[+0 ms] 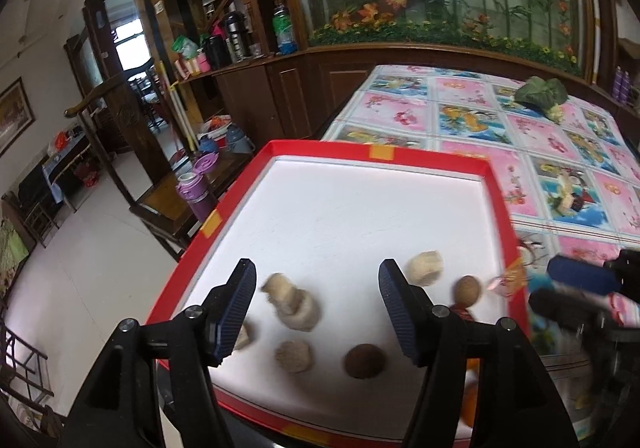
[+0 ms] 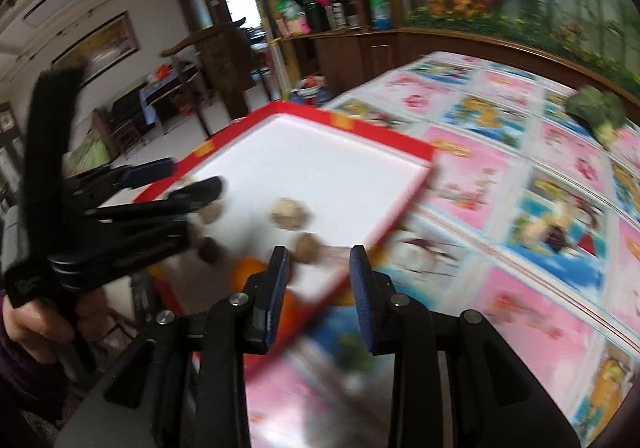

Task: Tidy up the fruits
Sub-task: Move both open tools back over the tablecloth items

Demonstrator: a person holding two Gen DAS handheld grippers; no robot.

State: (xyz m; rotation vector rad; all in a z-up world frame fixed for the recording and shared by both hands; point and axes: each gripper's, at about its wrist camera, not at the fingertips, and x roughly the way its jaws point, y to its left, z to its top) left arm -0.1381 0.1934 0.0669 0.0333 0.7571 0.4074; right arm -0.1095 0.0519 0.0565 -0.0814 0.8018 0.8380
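Nearest to me, my left gripper (image 1: 318, 308) has its jaws spread wide and holds nothing. Between its fingers, on the white floor of the red tray (image 1: 378, 153), I see a pale beige fruit (image 1: 294, 306) that looks like two or three pieces clumped together; it is blurred. Just below it lie a fuzzy beige ball (image 1: 294, 356) and a dark brown round fruit (image 1: 366, 361). To the right of the right finger there are a light tan fruit (image 1: 425, 268) and a brown one (image 1: 467, 290), close to the tray's right rim.

My right gripper (image 2: 318, 288) is also empty, with its jaws at a medium gap, over the near corner of the tray. An orange fruit (image 2: 248, 270) shows just left of its left finger, partly hidden by it; I cannot tell if it lies in the tray. A hand (image 2: 32, 318) grips the other tool at the left edge.

Farther, the tray sits on a table covered with a pink and blue picture cloth (image 1: 480, 116). At the far end of the cloth lies a leafy green vegetable (image 1: 540, 94).
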